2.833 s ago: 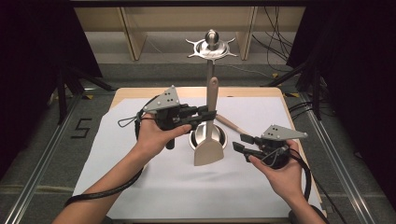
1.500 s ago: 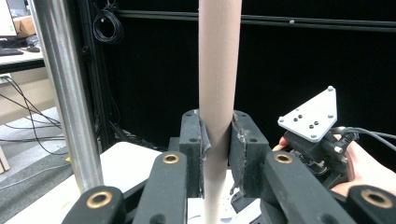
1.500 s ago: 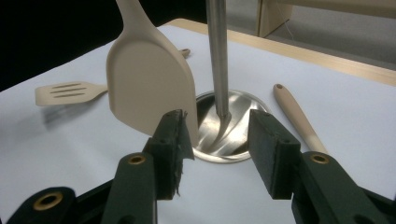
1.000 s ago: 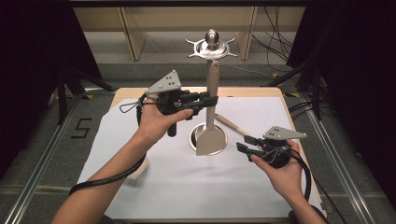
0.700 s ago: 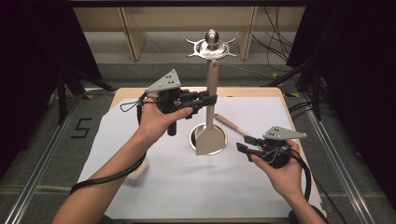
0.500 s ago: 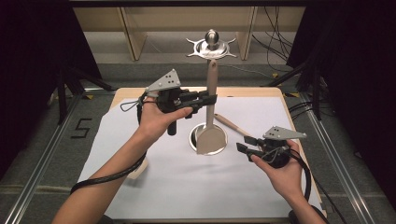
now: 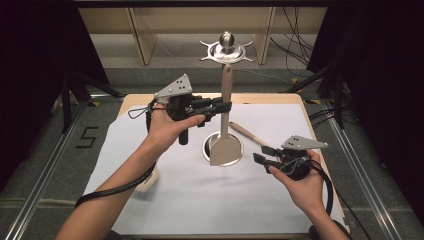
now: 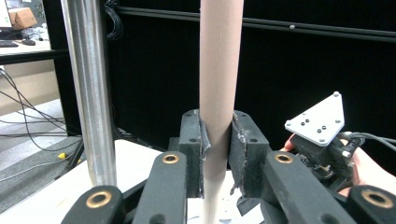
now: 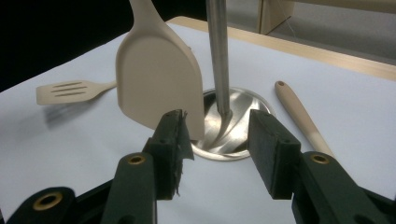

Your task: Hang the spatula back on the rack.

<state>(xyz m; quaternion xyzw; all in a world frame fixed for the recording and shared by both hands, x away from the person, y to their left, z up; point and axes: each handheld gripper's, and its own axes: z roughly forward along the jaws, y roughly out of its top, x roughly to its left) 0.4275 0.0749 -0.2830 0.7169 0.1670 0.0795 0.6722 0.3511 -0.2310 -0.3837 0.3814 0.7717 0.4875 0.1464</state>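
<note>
Overhead, a table (image 7: pixel 300 102) covered with a white sheet (image 7: pixel 200 200) carries a utensil stand (image 7: pixel 228 50): a round steel base, a thin steel pole and a hook ring at the top. The left gripper (image 7: pixel 220 106) holds a pale spatula (image 7: pixel 224 145) upright by its handle, jaws clamped tight around it, blade hanging just above the base and the handle's tip close under the hook ring. The right gripper (image 7: pixel 261 154) hovers lower, near the base, jaws spread apart and empty. A wooden handle (image 7: pixel 248 133) lies on the sheet between base and right gripper; a slotted spatula (image 9: pixel 70 92) lies farther off.

The likely risk is a missed hook: the handle's tip could knock the ring instead of catching, and the stand might rock. Released too early, the spatula would drop onto the base. The handle could also slip or swivel between the pads.
</note>
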